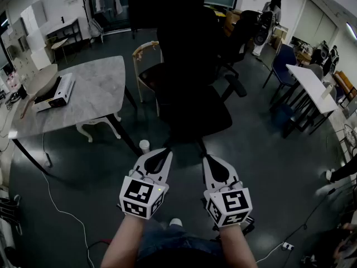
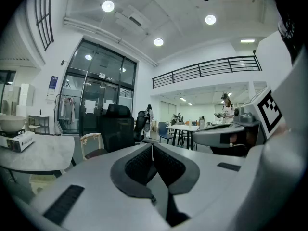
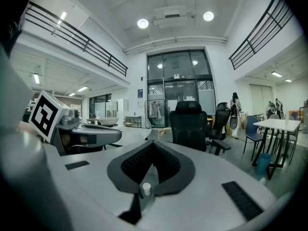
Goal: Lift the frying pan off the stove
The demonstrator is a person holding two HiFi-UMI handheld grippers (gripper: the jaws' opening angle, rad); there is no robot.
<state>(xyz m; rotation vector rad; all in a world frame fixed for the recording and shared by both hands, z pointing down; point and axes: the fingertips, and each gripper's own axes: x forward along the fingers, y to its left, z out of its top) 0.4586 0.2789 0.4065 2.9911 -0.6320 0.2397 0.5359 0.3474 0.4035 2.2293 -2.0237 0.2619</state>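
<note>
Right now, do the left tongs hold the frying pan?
No, the left tongs are shut and empty, while the frying pan sits on the stove.

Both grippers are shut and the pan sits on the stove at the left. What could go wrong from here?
1. The left gripper and right gripper are shut; if neither opens first, it may just push the frying pan on the stove.
2. A paper cup and a cable lie on the floor near the table; a step there could hit them.
</note>
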